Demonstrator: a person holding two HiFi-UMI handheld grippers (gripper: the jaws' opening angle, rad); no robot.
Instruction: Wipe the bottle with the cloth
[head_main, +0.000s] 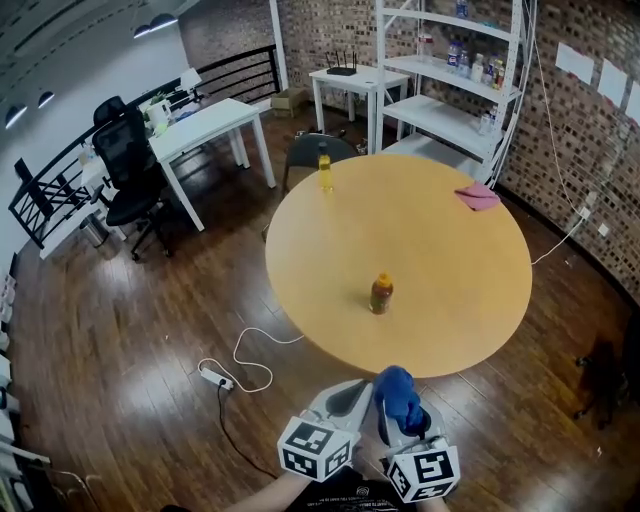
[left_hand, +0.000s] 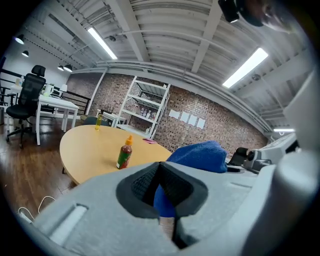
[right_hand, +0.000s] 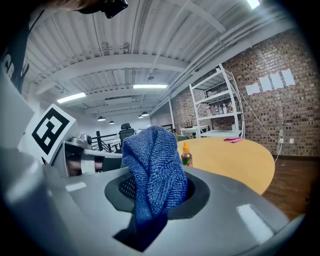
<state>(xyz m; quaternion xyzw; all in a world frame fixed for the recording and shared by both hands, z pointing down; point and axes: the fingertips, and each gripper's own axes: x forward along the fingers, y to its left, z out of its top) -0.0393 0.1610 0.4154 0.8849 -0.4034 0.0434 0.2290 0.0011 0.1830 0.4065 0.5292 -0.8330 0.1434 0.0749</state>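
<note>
round wooden table (head_main: 440, 250), light top. yellow bottle (head_main: 324, 170) upright at its far edge, pink cloth (head_main: 478, 196) lying at the far right edge, the two well apart. dark chair (head_main: 310, 148) just behind the table. white desk (head_main: 205, 122) to the left with black office chair (head_main: 130, 170) beside it. white shelf unit (head_main: 445, 70) against the brick wall (head_main: 590, 150). power strip (head_main: 216, 377) and looped white cable (head_main: 255, 350) on the wood floor.

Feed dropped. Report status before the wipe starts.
Left gripper shut, empty. Right gripper shut on blue cloth. Bottle upright on table, untouched. Nothing in the way.
</note>
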